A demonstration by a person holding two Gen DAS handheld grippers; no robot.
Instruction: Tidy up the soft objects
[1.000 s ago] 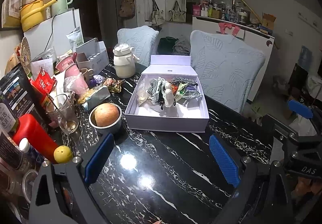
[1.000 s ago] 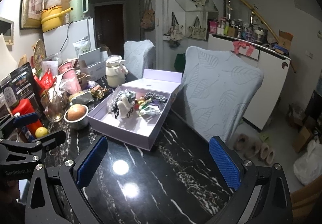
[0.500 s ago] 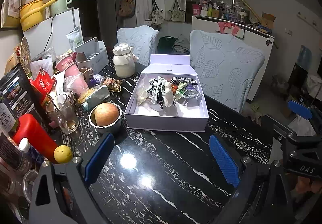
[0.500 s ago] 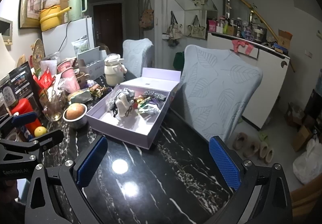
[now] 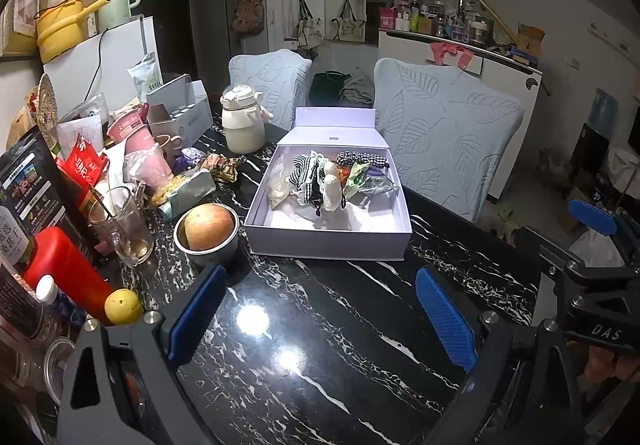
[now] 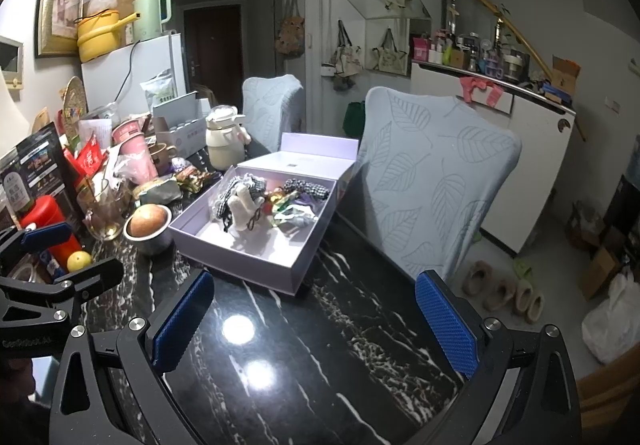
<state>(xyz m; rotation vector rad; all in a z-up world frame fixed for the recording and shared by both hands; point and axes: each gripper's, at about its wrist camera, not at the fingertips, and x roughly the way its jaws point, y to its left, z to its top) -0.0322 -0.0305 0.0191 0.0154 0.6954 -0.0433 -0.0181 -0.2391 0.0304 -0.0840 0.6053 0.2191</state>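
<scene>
well, both grippers hang wide open and empty over the black table (image 5: 320,345): left gripper (image 5: 320,315), right gripper (image 6: 314,319). the box (image 5: 328,241) of soft things (image 5: 320,181) sits apart at twelve o'clock from the left, eleven from the right.

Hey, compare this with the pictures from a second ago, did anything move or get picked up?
Almost nothing. The right hand-held gripper drifted slightly, so the box sits a little differently in its view. The left hand-held gripper held its place. Both are open and empty over the table. The soft items lie in the box as before; nothing was grasped or released.
</scene>
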